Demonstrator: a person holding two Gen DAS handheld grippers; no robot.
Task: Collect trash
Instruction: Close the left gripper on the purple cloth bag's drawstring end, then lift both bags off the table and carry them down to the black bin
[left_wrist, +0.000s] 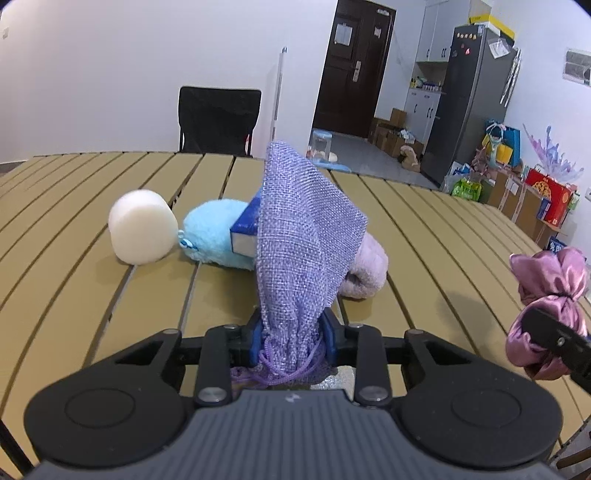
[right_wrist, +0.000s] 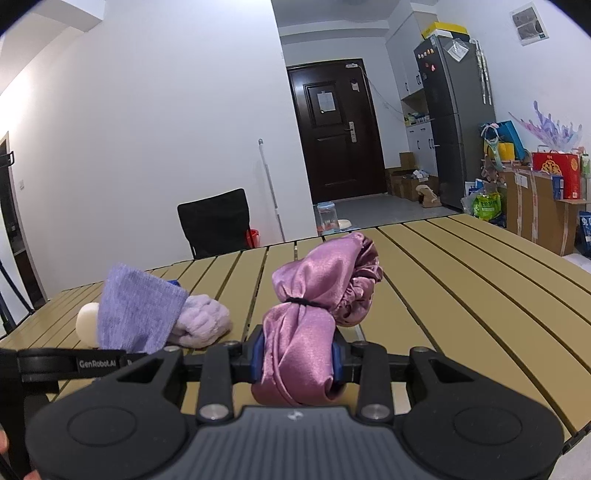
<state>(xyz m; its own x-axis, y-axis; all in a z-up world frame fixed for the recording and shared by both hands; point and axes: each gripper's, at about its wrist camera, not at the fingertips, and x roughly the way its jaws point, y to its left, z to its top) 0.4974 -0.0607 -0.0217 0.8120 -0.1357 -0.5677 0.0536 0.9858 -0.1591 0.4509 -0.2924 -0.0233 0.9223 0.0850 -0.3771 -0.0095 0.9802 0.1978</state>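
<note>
Left wrist view: our left gripper (left_wrist: 293, 339) clamps the lilac mesh pouch (left_wrist: 301, 236) at centre; right gripper (right_wrist: 297, 360) pinches the pink satin bundle (right_wrist: 317, 295); we lift gently, keeping both grips firm.

Both views are evenly bright, with soft indoor light from above. Shadows on the slatted bench (left_wrist: 424, 236) are faint and short, lying close under the things. The fisheye lens bends the slats strongly toward 3 and 9 o'clock, and dark corners show at 1 and 11 o'clock. The satin pouch (right_wrist: 314, 295) has a mild sheen. Focus is sharp, without motion blur.
</note>
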